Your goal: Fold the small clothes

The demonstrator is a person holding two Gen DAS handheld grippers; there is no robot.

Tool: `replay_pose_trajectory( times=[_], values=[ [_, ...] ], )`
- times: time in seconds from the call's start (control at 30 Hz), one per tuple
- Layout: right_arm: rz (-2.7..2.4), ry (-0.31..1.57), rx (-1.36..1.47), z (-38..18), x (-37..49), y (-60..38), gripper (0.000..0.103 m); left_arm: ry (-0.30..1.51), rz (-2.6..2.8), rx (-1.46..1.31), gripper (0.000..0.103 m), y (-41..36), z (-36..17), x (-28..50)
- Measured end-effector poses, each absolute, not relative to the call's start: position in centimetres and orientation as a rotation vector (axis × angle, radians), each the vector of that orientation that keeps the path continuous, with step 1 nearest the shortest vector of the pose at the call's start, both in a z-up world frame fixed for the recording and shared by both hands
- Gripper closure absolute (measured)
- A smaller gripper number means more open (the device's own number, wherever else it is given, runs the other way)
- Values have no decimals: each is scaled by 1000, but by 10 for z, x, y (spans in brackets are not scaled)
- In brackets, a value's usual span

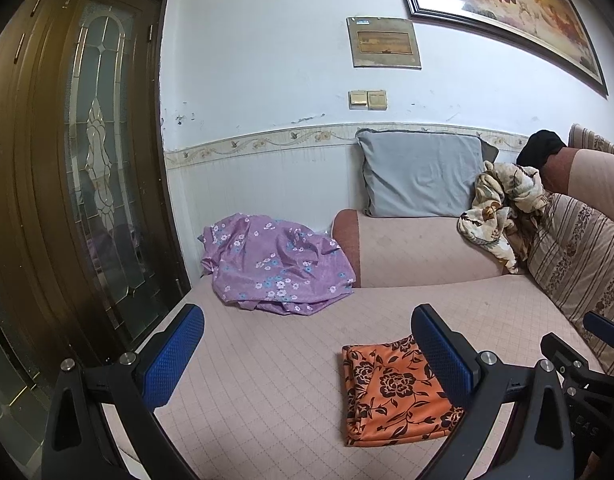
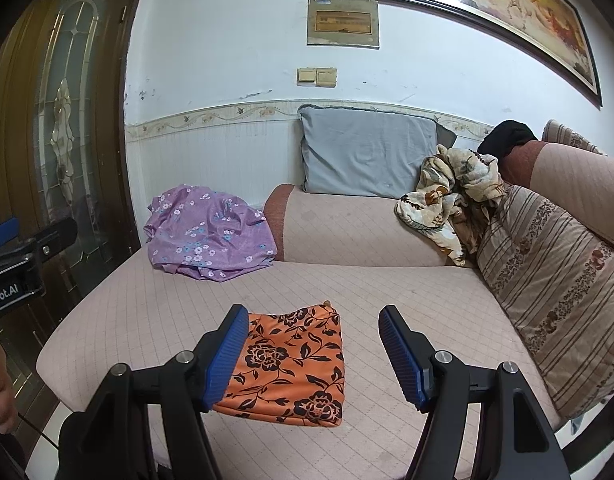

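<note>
An orange cloth with black flowers (image 1: pixel 395 392) lies folded in a neat rectangle on the pink sofa seat (image 1: pixel 275 360). It also shows in the right wrist view (image 2: pixel 291 364). My left gripper (image 1: pixel 307 356) is open and empty, held above the seat just left of the cloth. My right gripper (image 2: pixel 313 356) is open and empty, held above the cloth's near right part. A crumpled purple flowered garment (image 1: pixel 275 268) lies at the seat's far left, also in the right wrist view (image 2: pixel 207 236). A crumpled beige flowered garment (image 1: pixel 503 208) lies at the back right, also in the right wrist view (image 2: pixel 451 200).
A grey pillow (image 1: pixel 423 172) leans on the wall behind the armrest (image 1: pixel 419 252). A striped cushion (image 2: pixel 555 296) stands at the right. A brown glass-panel door (image 1: pixel 87 152) is at the left. The other gripper (image 2: pixel 23 256) shows at the left edge.
</note>
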State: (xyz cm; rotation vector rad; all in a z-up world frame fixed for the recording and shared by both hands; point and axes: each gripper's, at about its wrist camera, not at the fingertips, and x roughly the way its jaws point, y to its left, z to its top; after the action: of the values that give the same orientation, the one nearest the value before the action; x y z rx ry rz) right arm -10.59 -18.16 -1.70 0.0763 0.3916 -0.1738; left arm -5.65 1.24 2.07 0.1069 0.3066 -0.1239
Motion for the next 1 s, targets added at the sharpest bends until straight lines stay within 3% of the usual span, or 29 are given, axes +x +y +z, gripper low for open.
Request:
replay_pose_trajectory(
  times=[1.0],
  values=[
    [-152, 422, 46, -25, -73, -179, 32, 336, -152, 107, 0, 13, 9, -35]
  ],
)
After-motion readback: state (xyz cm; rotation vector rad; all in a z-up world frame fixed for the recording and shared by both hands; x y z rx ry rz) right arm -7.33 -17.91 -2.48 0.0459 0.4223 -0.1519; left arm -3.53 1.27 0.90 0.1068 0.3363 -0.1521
